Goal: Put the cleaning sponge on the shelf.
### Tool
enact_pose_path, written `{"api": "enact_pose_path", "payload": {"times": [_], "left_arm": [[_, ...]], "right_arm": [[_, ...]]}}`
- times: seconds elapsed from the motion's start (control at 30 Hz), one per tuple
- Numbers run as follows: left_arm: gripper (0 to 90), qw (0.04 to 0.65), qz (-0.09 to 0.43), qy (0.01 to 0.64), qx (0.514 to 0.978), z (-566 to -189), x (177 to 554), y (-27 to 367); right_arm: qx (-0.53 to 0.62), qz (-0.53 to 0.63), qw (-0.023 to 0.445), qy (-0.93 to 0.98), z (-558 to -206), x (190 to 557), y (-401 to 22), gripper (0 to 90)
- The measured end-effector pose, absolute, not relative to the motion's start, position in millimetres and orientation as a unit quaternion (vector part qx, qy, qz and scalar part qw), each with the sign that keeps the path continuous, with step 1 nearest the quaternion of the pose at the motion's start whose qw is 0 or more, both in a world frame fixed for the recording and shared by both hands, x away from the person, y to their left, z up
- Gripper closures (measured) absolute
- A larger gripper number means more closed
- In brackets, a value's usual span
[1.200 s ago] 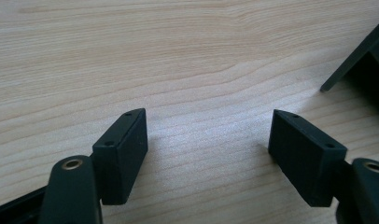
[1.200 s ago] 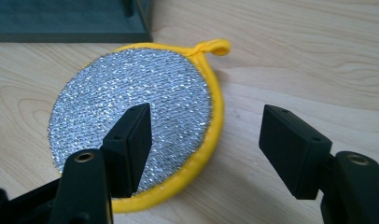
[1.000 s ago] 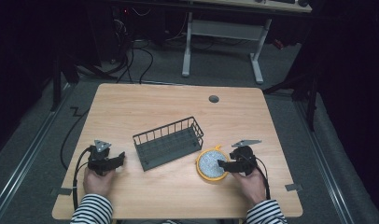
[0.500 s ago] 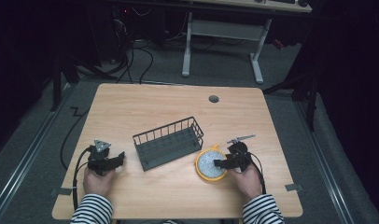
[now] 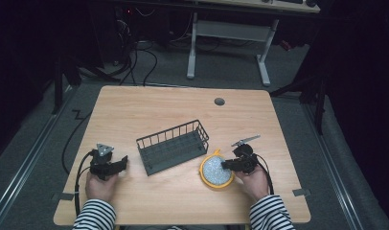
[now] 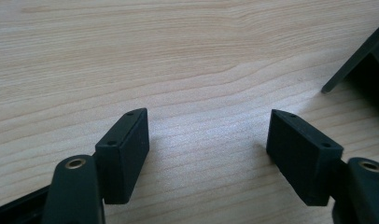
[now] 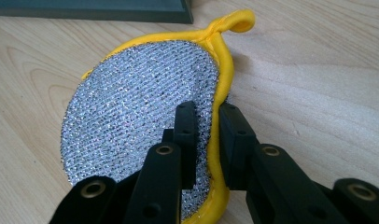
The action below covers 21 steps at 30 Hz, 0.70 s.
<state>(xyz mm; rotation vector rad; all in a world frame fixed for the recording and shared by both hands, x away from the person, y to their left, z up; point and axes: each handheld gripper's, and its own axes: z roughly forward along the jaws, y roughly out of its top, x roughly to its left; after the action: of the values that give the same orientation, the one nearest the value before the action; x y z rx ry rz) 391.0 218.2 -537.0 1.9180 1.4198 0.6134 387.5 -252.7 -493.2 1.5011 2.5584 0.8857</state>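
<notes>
The right tool [image 7: 207, 128] has just closed its jaws and now pinches the yellow rim of the round scouring pad [image 7: 141, 107], one jaw on the silvery mesh face and the other on the outer side of the rim. In the right gripper view the pad rises from the jaws tilted, its far edge resting on the counter [image 7: 318, 84], and its small yellow loop [image 7: 234, 22] sticks out at the end farthest from the tool. The part of the rim nearest the camera is hidden behind the jaws, and the pad's underside cannot be seen. Beyond the pad, a dark strip of the wire basket [image 7: 89, 10] is cut off by the top edge.

In the high view the right tool [image 5: 229, 165] sits at the pad's right edge, and the scouring pad [image 5: 212, 168] lies just beside the near right corner of the wire basket [image 5: 172, 146]; whether they touch is too small to tell.

The left tool [image 6: 207, 144] rests with its jaws well apart and bare counter between them, gripping nothing. A dark corner of the basket enters at the right edge of the left gripper view, cut off. In the high view the left tool [image 5: 120, 163] points towards the basket's left end, a little apart from it.
</notes>
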Motion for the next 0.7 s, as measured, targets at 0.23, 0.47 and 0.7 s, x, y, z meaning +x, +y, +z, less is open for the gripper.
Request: {"api": "enact_pose_path", "payload": {"times": [0.23, 0.47, 0.7], "left_arm": [[30.2, 0.331, 0.235, 0.543, 0.735, -536.9, 391.4, 218.2], [29.9, 0.332, 0.234, 0.543, 0.735, -536.9, 391.4, 218.3], [29.5, 0.332, 0.234, 0.542, 0.736, -536.9, 391.2, 218.2]], "right_arm": [[0.477, 0.322, 0.042, 0.817, -480.9, 379.6, -262.5, 79.9], [0.474, 0.352, 0.051, 0.806, -465.6, 373.7, -272.7, 79.8], [0.454, 0.355, 0.059, 0.815, -451.6, 370.6, -269.0, 79.8]]}}
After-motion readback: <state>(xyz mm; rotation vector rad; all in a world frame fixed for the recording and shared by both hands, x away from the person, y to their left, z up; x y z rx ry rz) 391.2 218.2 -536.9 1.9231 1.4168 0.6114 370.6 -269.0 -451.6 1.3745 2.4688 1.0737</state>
